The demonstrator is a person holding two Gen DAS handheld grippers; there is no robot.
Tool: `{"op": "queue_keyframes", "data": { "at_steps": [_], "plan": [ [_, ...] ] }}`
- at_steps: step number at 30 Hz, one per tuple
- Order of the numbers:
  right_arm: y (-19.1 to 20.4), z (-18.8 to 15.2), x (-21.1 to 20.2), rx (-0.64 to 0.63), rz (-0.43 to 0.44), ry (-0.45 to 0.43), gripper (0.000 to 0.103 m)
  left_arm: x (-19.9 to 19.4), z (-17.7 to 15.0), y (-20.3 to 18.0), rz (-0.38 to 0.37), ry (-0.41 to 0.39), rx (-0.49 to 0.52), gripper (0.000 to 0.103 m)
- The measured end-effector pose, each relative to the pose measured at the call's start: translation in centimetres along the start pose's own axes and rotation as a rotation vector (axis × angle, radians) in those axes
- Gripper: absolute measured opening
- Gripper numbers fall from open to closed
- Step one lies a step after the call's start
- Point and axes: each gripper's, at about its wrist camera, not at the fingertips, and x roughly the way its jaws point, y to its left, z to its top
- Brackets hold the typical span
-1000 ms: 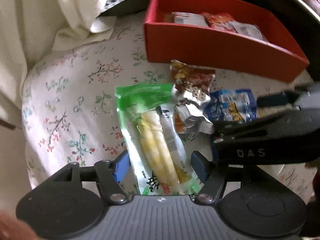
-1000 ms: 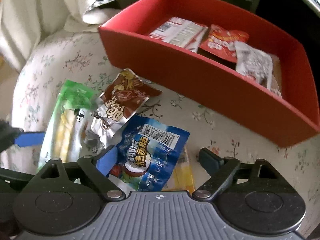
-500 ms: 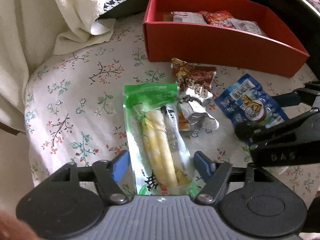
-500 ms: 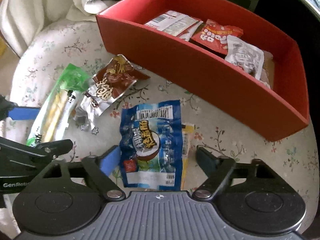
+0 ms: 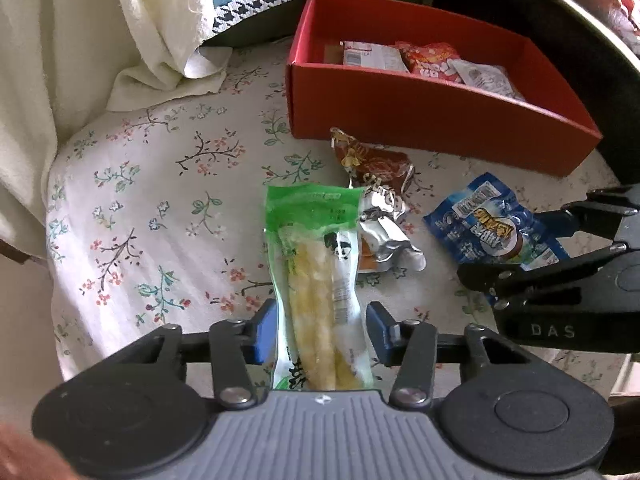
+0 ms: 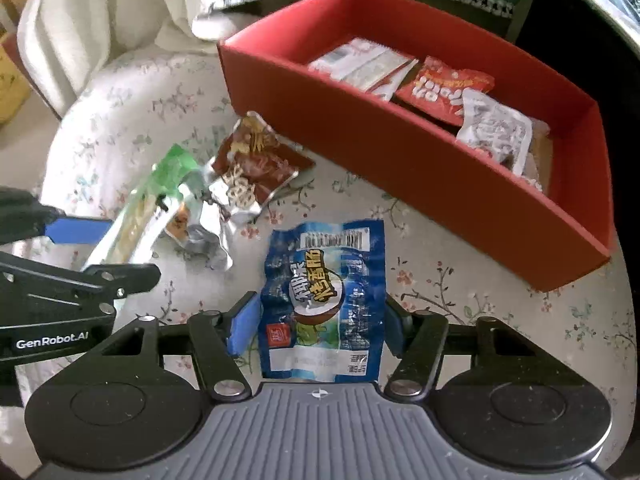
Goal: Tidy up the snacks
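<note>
Two grippers are down on a flower-print tablecloth (image 5: 160, 200), each one lined up on its own snack. The left gripper (image 5: 321, 334) has its blue-padded fingers (image 5: 264, 330) on either side of a long clear packet with a green top and pale yellow sticks inside (image 5: 320, 280). The pads sit right at the packet's edges, but it's hard to say whether they're actually pinching it yet, so clamped or not is a cannot-tell. The packet lies flat, pointing away toward the box.

The right gripper (image 6: 318, 326) straddles a blue foil snack bag with a barcode on its far end (image 6: 326, 292), fingers just beside the bag's two long sides. Same story: can't tell if it's squeezing.

Between the two packets sits a crumpled brown-and-silver foil wrapper (image 5: 376, 192), touching the green packet's right side. Behind everything is a red rectangular cardboard box (image 6: 420, 184) already holding a white packet (image 6: 360, 64), a red bag with white lettering (image 6: 444, 88) and a pale grey pouch (image 6: 494, 130). A cream cloth (image 5: 120, 32) hangs at the far left.
</note>
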Motion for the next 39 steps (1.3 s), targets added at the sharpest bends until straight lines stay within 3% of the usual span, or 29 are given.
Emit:
{"op": "queue_keyframes", "data": {
  "at_steps": [1, 3, 5, 7, 11, 13, 18, 22, 24, 28, 30, 34, 39],
  "plan": [
    [-0.1, 0.1, -0.5, 0.007, 0.004, -0.014, 0.044, -0.3, 0.0, -0.1, -0.002, -0.008, -0.001, 0.04],
    [-0.9, 0.3, -1.5, 0.054, 0.061, -0.034, 0.037, -1.0, 0.2, -0.1, -0.013, -0.031, -0.003, 0.04],
    [-1.1, 0.5, -2.0, 0.048, 0.046, -0.045, 0.036, -1.6, 0.4, -0.2, -0.028, -0.05, -0.007, 0.04],
    [-1.7, 0.4, -1.5, 0.079, 0.034, -0.031, 0.051, -1.9, 0.6, 0.0, -0.022, -0.057, -0.004, 0.04],
    [-2.1, 0.2, -0.7, 0.101, 0.029, -0.011, 0.062, -1.1, 0.6, 0.3, -0.003, -0.033, -0.005, 0.04],
    [-1.8, 0.4, -0.3, 0.089, 0.022, -0.007, 0.075, -0.3, 0.4, 0.0, 0.015, -0.013, 0.009, 0.04],
    [-0.8, 1.4, 1.4, 0.024, -0.023, 0.029, 0.08, 0.5, 0.0, -0.6, 0.056, -0.01, 0.049, 0.046],
    [0.3, 0.7, 1.2, -0.029, -0.024, 0.01, 0.067, 0.7, 0.0, -0.6, 0.061, -0.006, 0.046, 0.046],
    [0.3, 0.5, 1.0, -0.022, -0.003, 0.019, 0.066, 0.1, 0.1, -0.7, 0.043, -0.018, 0.041, 0.04],
    [-0.2, 0.0, -0.1, 0.003, 0.017, -0.001, 0.045, -1.1, 0.3, -0.7, -0.007, -0.039, 0.027, 0.03],
    [-1.0, -0.1, -0.7, 0.04, 0.049, -0.017, 0.041, -1.7, 0.5, -0.8, -0.033, -0.05, 0.021, 0.027],
    [-1.6, -0.1, 0.2, 0.059, 0.014, -0.005, 0.057, -1.7, 0.8, -0.6, -0.001, -0.052, 0.025, 0.031],
    [-0.8, -0.1, 1.2, 0.021, 0.024, 0.019, 0.078, 0.2, 0.3, -0.1, 0.027, 0.016, -0.006, 0.052]
  ]
}}
